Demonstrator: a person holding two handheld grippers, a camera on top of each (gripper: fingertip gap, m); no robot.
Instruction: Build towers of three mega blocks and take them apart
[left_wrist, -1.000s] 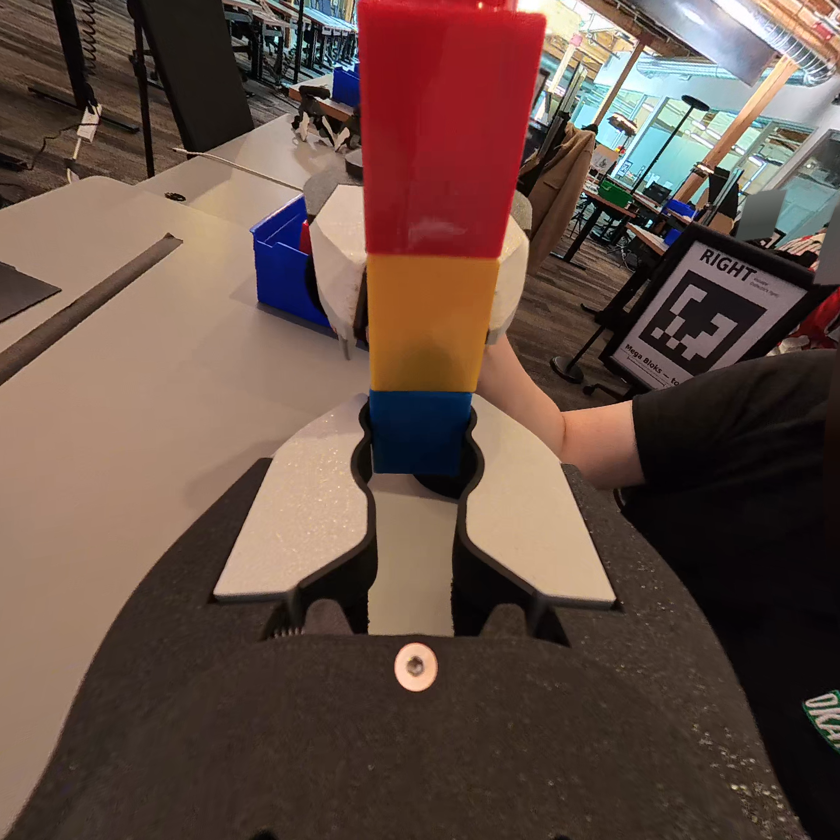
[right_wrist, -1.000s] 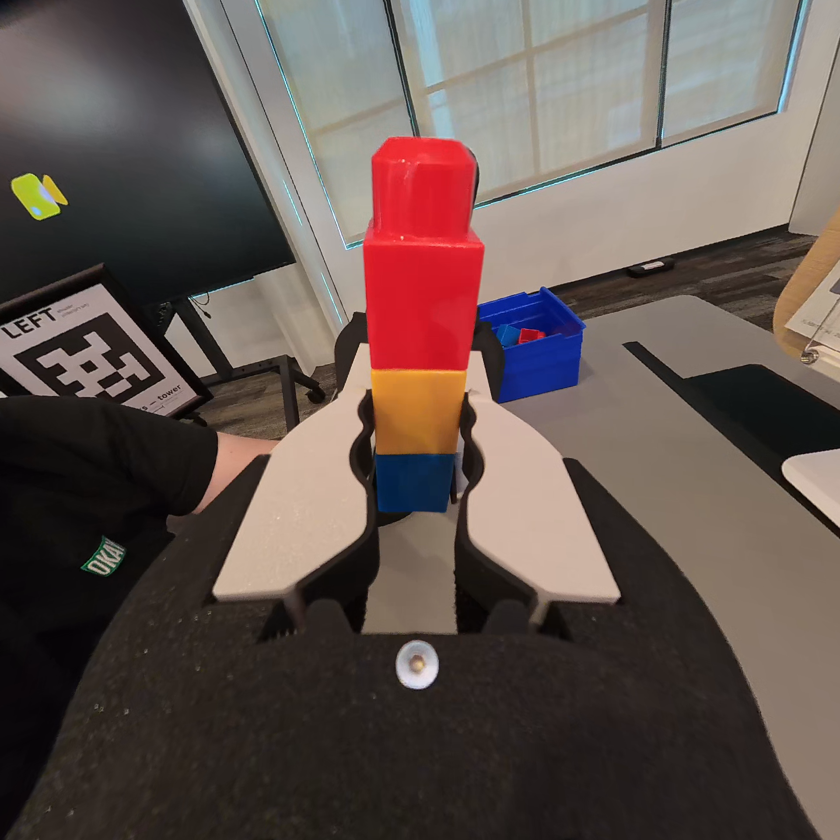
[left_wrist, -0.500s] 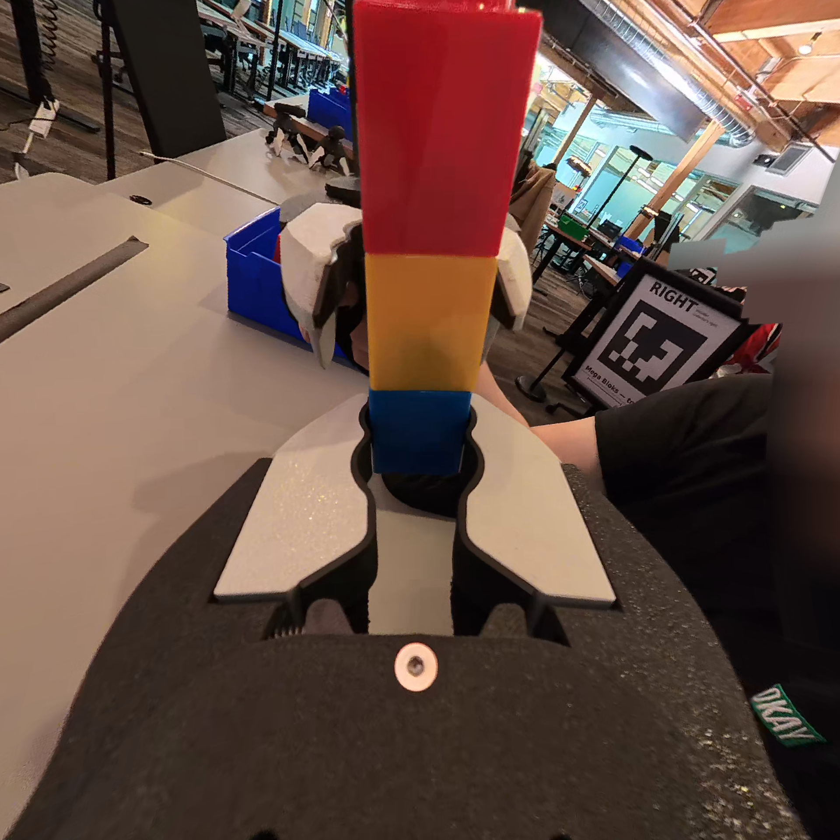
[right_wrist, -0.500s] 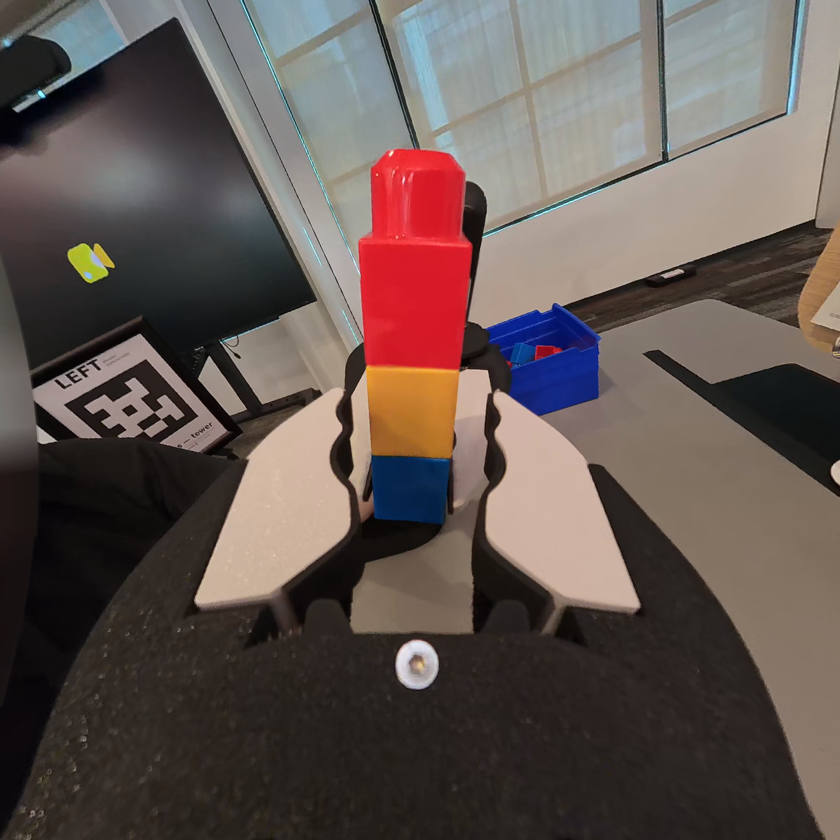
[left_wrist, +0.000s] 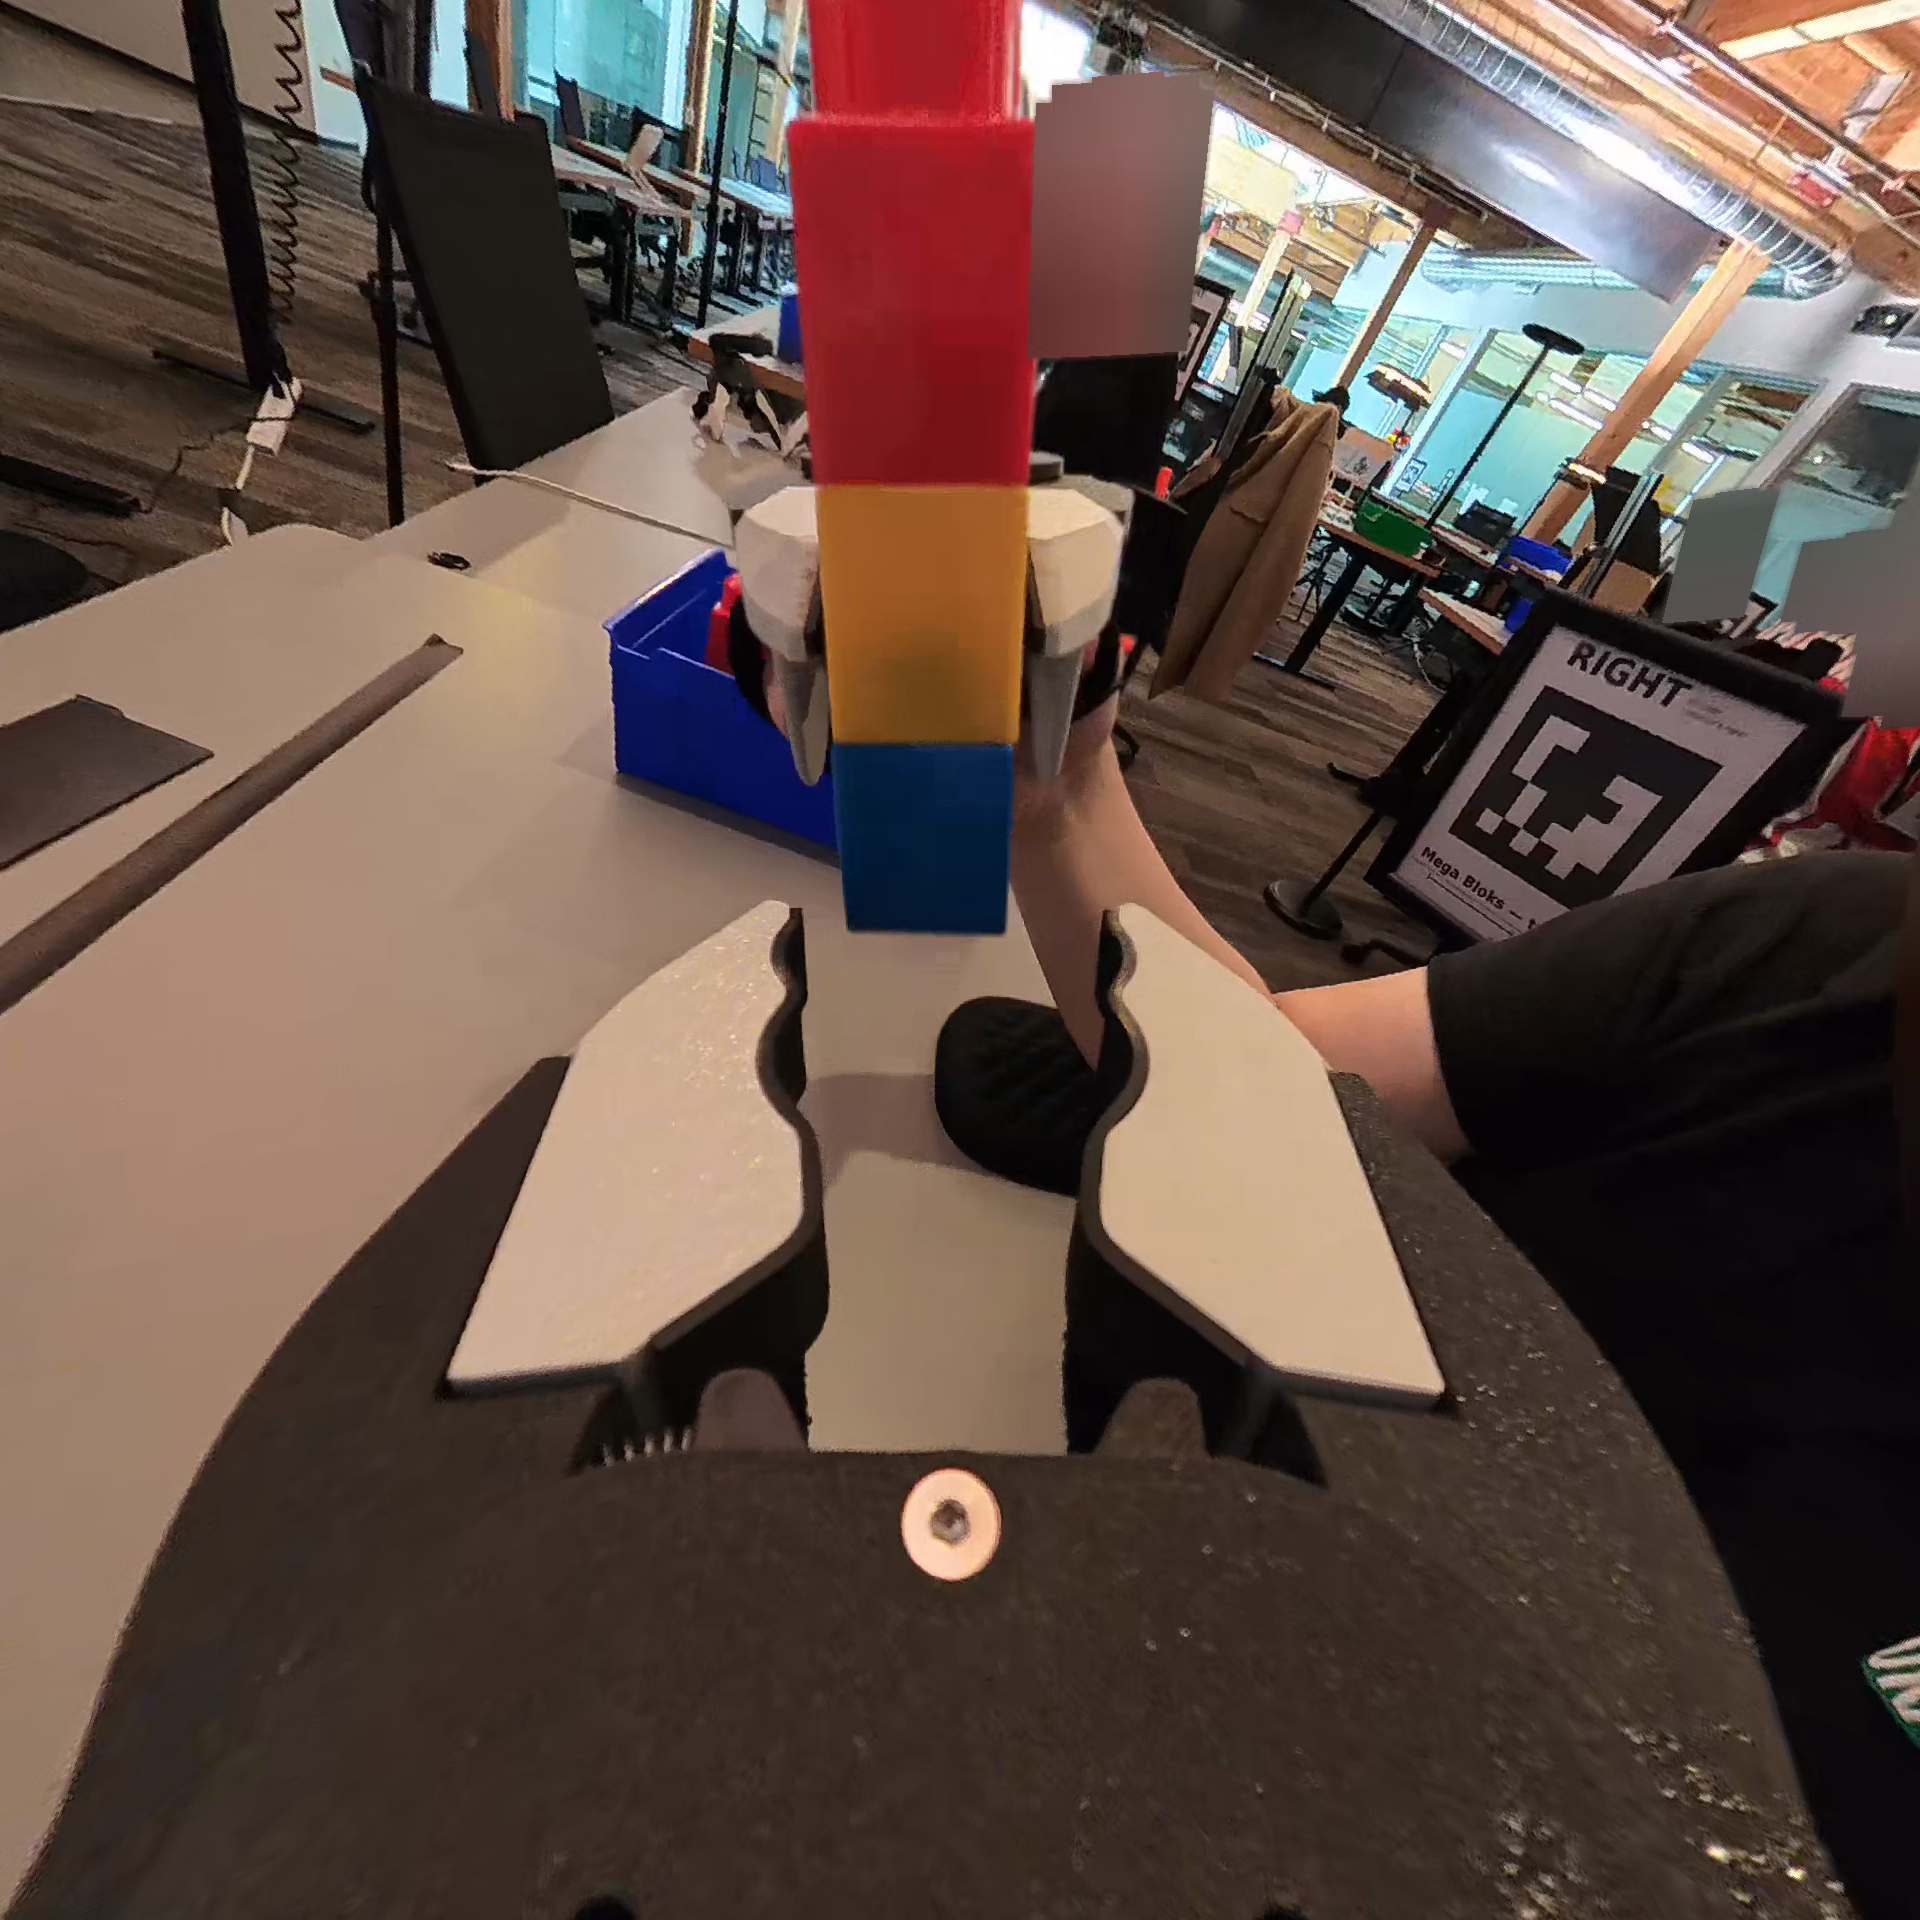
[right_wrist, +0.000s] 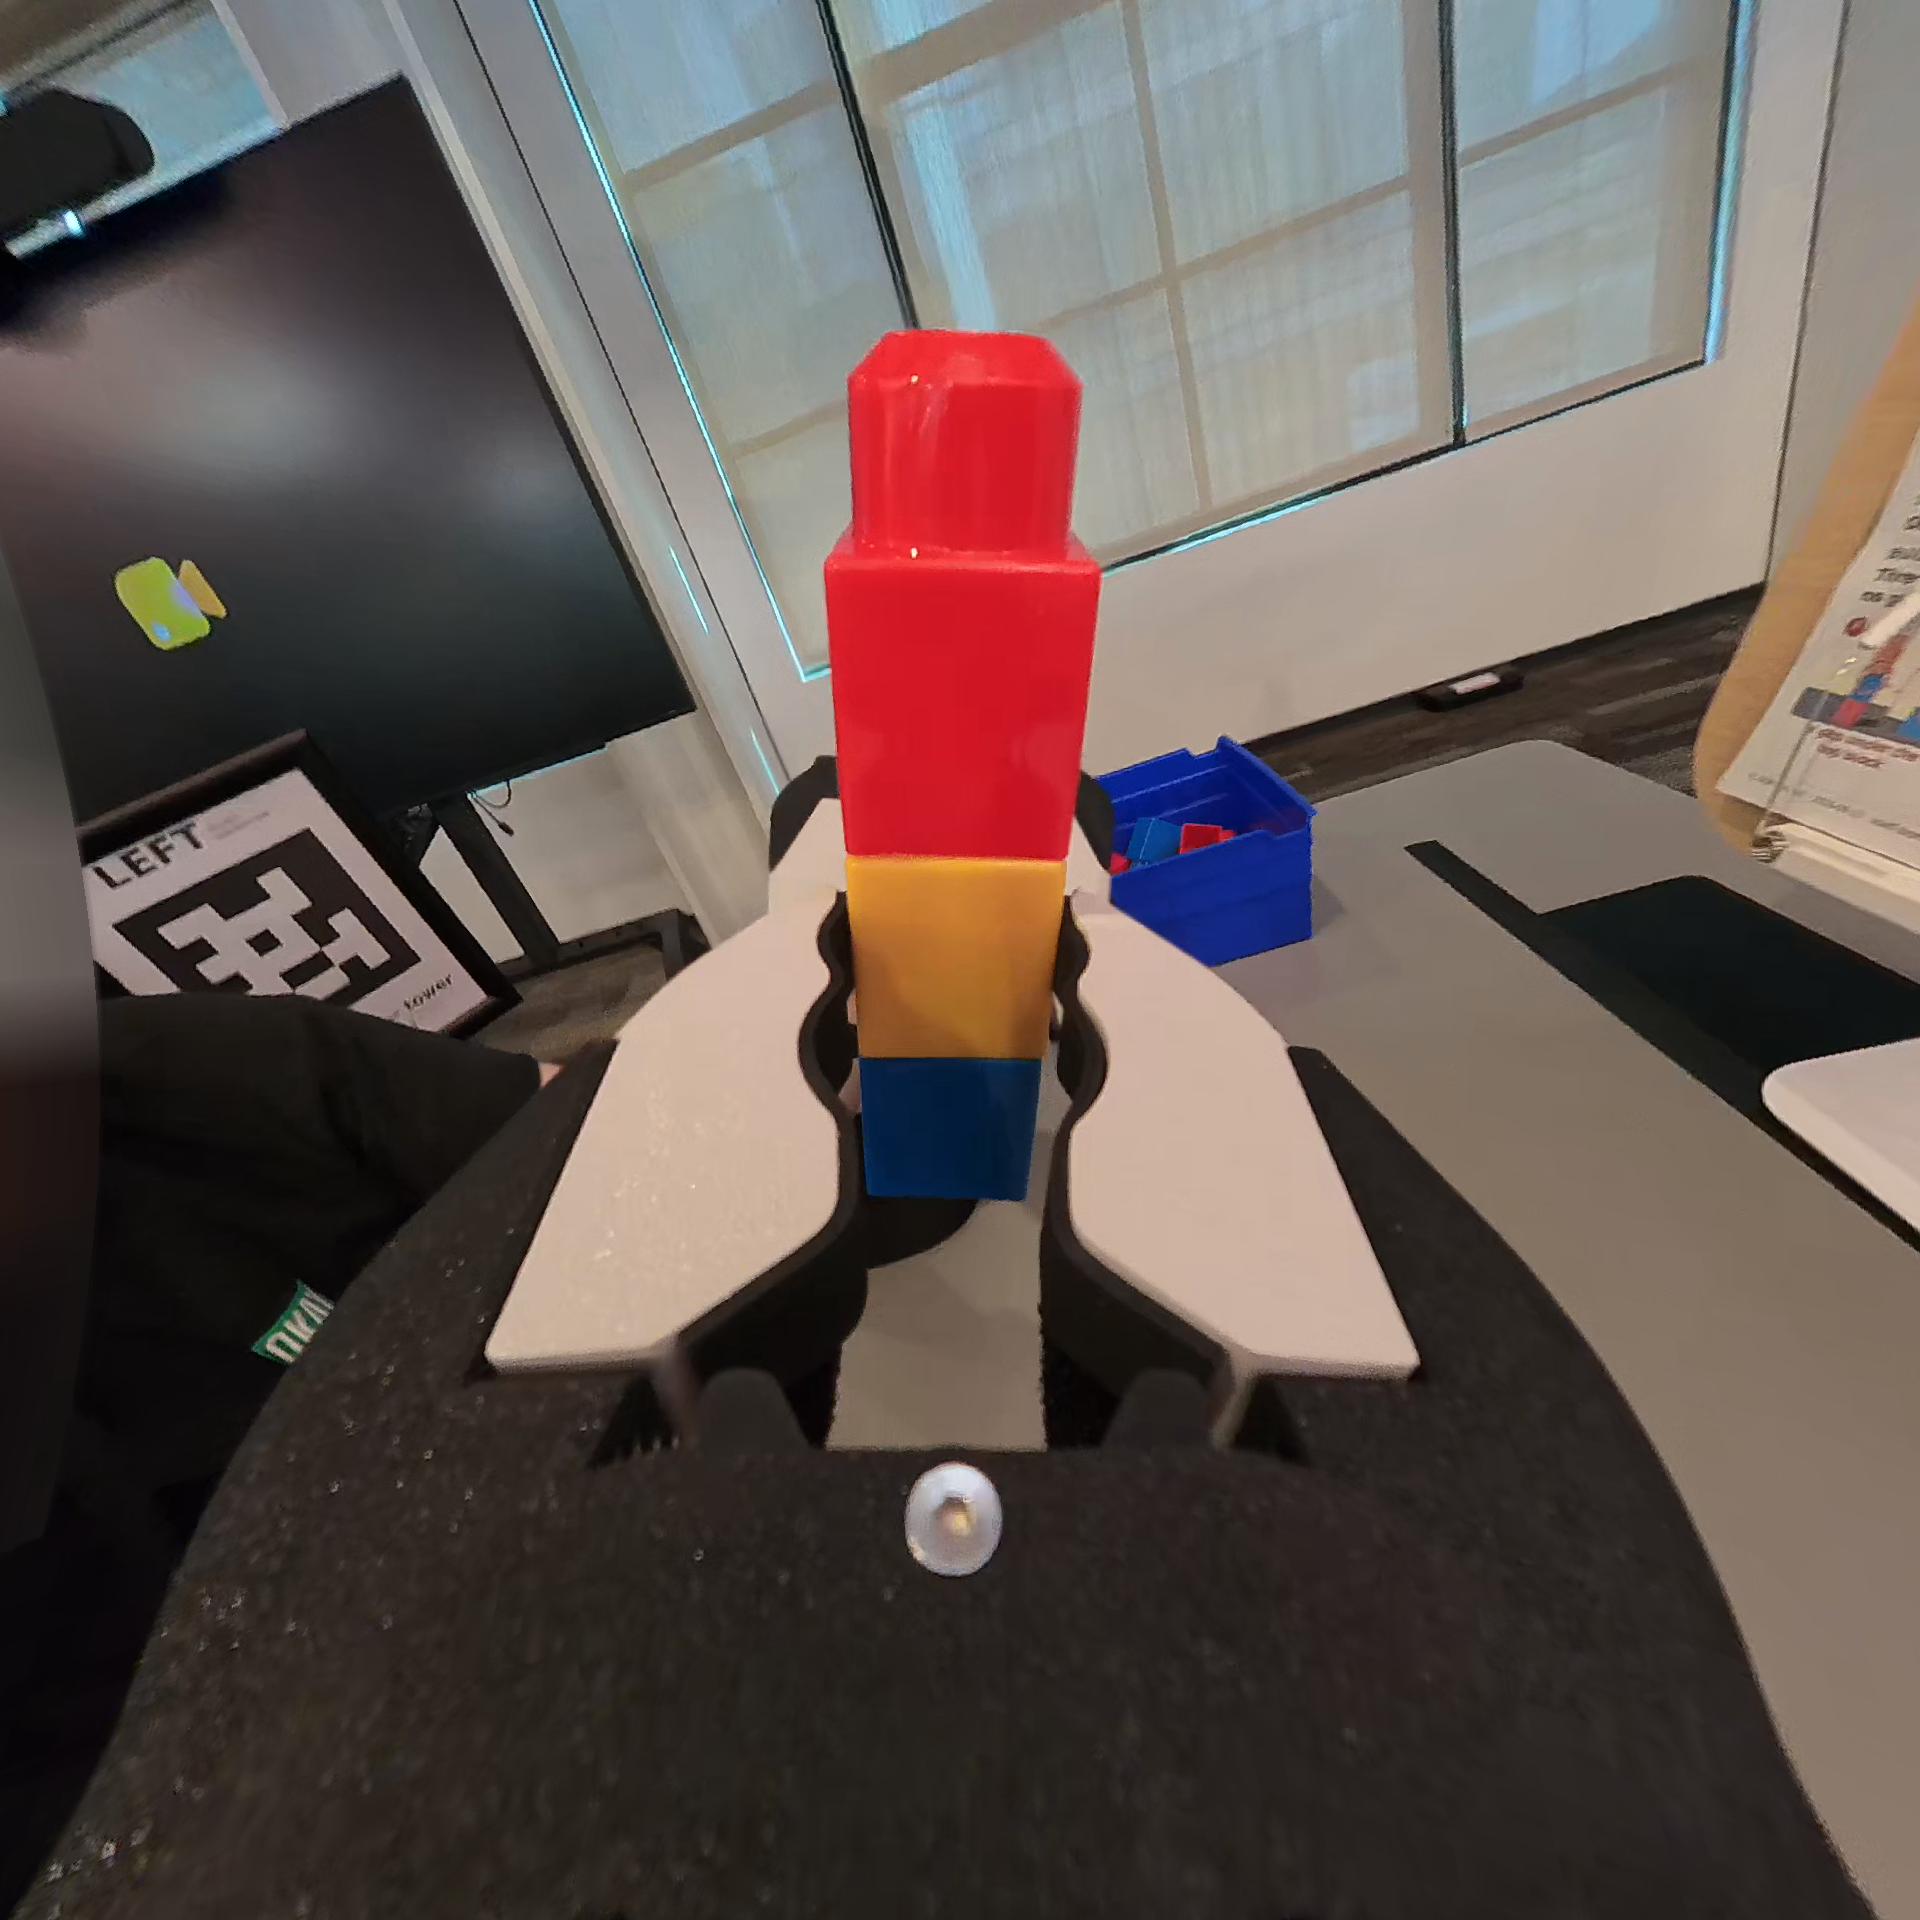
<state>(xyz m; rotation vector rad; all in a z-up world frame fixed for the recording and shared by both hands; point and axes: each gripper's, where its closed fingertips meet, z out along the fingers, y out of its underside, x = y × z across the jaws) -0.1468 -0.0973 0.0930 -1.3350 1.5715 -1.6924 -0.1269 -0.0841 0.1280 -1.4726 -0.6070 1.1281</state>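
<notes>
A three-block tower, with a red block (left_wrist: 914, 301) on a yellow block (left_wrist: 923, 613) on a blue block (left_wrist: 923, 831), hangs upright above the grey table (left_wrist: 312, 935). My right gripper (right_wrist: 956, 914) is shut on the yellow block (right_wrist: 956, 966), with the red block (right_wrist: 961, 707) above and the blue block (right_wrist: 948, 1127) below. It also shows in the left wrist view (left_wrist: 925, 634), clamping the yellow block from the far side. My left gripper (left_wrist: 953, 925) is open and empty, its fingertips (left_wrist: 769, 956) just below and in front of the blue block.
A blue bin (left_wrist: 686, 707) with loose blocks stands on the table behind the tower; it also shows in the right wrist view (right_wrist: 1216, 883). A dark mat (right_wrist: 1714, 956) lies at the right. Framed marker signs (left_wrist: 1590, 779) (right_wrist: 260, 914) stand off the table. A person's arm (left_wrist: 1351, 1008) reaches in. My right fingertips sit around 5 centimeters from my left ones.
My left gripper let go of the blue block, opened and drew back. My right gripper, loose half a second ago, closed again on the yellow block and now holds the tower alone.
</notes>
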